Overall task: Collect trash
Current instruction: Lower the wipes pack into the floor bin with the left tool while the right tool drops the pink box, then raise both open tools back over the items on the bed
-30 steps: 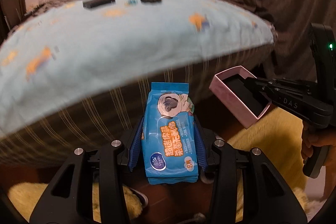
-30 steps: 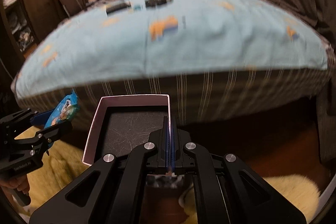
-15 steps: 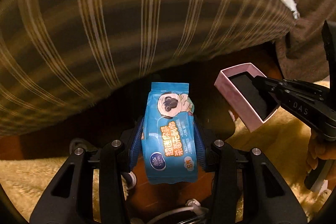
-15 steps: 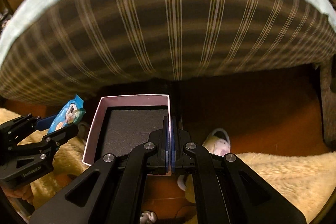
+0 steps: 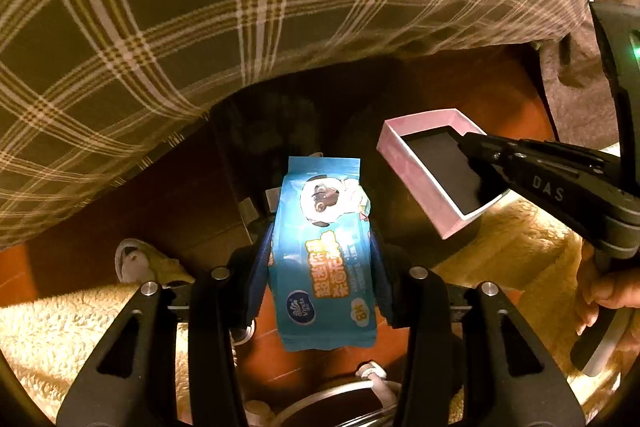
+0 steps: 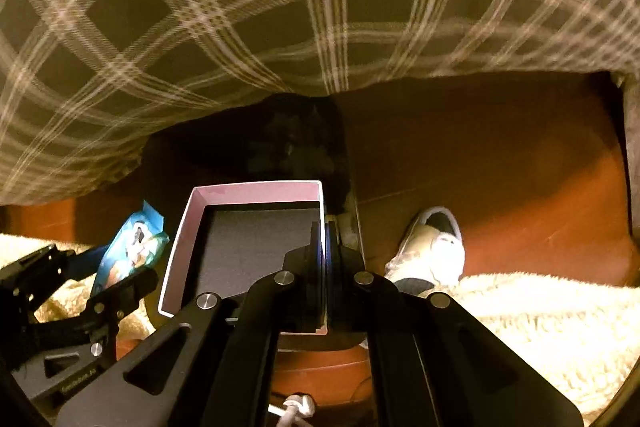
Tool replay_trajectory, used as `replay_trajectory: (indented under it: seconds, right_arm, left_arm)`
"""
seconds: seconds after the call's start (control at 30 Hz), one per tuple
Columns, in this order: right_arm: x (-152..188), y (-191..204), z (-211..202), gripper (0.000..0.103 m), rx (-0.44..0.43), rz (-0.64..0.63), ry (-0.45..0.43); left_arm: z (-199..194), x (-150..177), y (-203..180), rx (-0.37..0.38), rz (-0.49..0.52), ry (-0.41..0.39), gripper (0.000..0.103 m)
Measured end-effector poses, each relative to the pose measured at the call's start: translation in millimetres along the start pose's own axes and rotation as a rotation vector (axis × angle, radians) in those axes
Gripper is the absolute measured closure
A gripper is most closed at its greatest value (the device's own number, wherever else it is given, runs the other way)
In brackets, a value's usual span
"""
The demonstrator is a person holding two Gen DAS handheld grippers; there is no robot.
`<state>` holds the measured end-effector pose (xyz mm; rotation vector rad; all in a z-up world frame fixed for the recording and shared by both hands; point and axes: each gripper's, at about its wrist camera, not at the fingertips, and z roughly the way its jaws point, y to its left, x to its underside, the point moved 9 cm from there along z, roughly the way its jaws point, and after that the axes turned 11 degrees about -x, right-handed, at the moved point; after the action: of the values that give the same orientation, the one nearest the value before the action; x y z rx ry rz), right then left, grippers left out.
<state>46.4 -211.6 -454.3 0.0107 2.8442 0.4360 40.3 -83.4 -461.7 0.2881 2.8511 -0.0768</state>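
My left gripper (image 5: 322, 251) is shut on a blue wet-wipes pack (image 5: 324, 251), held upright between the blue pads above the floor. My right gripper (image 6: 325, 259) is shut on the side wall of an open pink box (image 6: 248, 251) with a dark inside. The pink box (image 5: 436, 171) and the right gripper (image 5: 472, 147) also show at the right of the left wrist view. The wipes pack (image 6: 128, 247) and the left gripper (image 6: 120, 283) show at the left of the right wrist view. Both hang low beside the bed, over a dark bin-like shape (image 6: 296, 143).
The plaid bed skirt (image 5: 200, 27) fills the upper half of both views. Below lie a red-brown wooden floor (image 6: 500, 167), a fluffy cream rug (image 6: 540, 327) and pale slippers (image 6: 432, 247) (image 5: 136, 263). A white cord (image 6: 296, 407) lies at the bottom.
Both grippers have dropped from above the bed's top down to floor level beside it, still holding the pack and the box. The bed's blue cover has left view.
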Motion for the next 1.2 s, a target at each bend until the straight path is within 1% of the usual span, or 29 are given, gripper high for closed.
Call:
replay_trajectory:
  seconds: [0.03,0.27,0.3,0.33,0.37,0.4,0.43,0.47,0.53,0.6,0.67,0.7,0.77,0.83,0.9,1.0,1.07,1.2]
  right_arm:
    - [0.4,0.5,0.4,0.097,-0.002,0.007,0.001]
    - [-2.2,1.6,4.0,0.095,-0.034,0.041,0.007]
    - [-2.9,1.7,4.5,0.094,-0.034,0.043,0.005]
    - [-3.9,2.4,3.1,0.089,-0.035,0.044,-0.001]
    - [-5.1,3.4,1.7,0.076,-0.036,0.045,-0.006]
    - [-6.1,4.5,0.9,0.066,-0.037,0.044,-0.012]
    - [-7.3,5.5,-0.2,0.053,-0.039,0.042,-0.02]
    - [-8.7,6.6,-3.1,0.052,-0.038,0.036,-0.03]
    - [-10.7,9.3,-8.7,0.051,-0.042,0.027,-0.039]
    - [-13.9,13.0,-18.8,0.043,-0.058,0.024,-0.058]
    - [-18.9,17.3,-35.2,0.027,-0.07,0.013,-0.094]
    - [-22.5,19.9,-46.3,0.023,-0.07,0.002,-0.117]
    - [-30.4,25.1,-70.4,0.012,-0.066,-0.029,-0.16]
    - [-41.9,33.2,-100.7,0.008,-0.044,-0.078,-0.221]
    - [-53.1,40.4,-126.6,0.004,-0.031,-0.119,-0.282]
    - [-74.8,47.3,-170.0,0.003,-0.039,-0.15,-0.375]
    - [-91.1,50.9,-192.8,0.003,-0.05,-0.156,-0.422]
    - [-122.5,59.1,-219.1,0.003,-0.047,-0.183,-0.48]
  left_arm:
    - [1.0,-0.5,0.2,0.0,-0.001,0.002,0.06]
    - [2.7,3.3,6.5,0.005,-0.009,0.012,0.059]
    - [2.3,3.2,6.8,0.003,-0.01,0.012,0.057]
    - [0.6,2.0,6.9,0.001,-0.012,0.008,0.052]
    - [-3.4,-1.0,9.5,-0.004,-0.013,0.001,0.05]
    - [-5.8,-1.7,10.1,-0.009,-0.013,-0.006,0.046]
    - [-9.9,-3.2,11.1,-0.017,-0.01,-0.018,0.045]
    - [-12.4,-3.4,11.4,-0.024,-0.008,-0.024,0.044]
    - [-20.6,-5.5,11.8,-0.033,-0.004,-0.041,0.039]
    - [-31.4,-7.6,11.6,-0.034,-0.001,-0.062,0.034]
    - [-48.1,-12.2,11.9,-0.04,0.004,-0.097,0.028]
    - [-56.3,-14.5,11.9,-0.044,0.008,-0.114,0.024]
    - [-78.4,-21.1,11.3,-0.051,0.014,-0.154,0.019]
    - [-100.0,-27.3,12.0,-0.05,0.015,-0.188,0.013]
    - [-125.9,-34.5,13.2,-0.052,0.016,-0.225,0.012]
    - [-156.9,-49.2,16.8,-0.064,0.017,-0.284,0.01]
    - [-181.8,-61.1,22.7,-0.079,0.012,-0.332,0.009]
    - [-217.6,-89.3,41.3,-0.1,-0.013,-0.403,0.009]
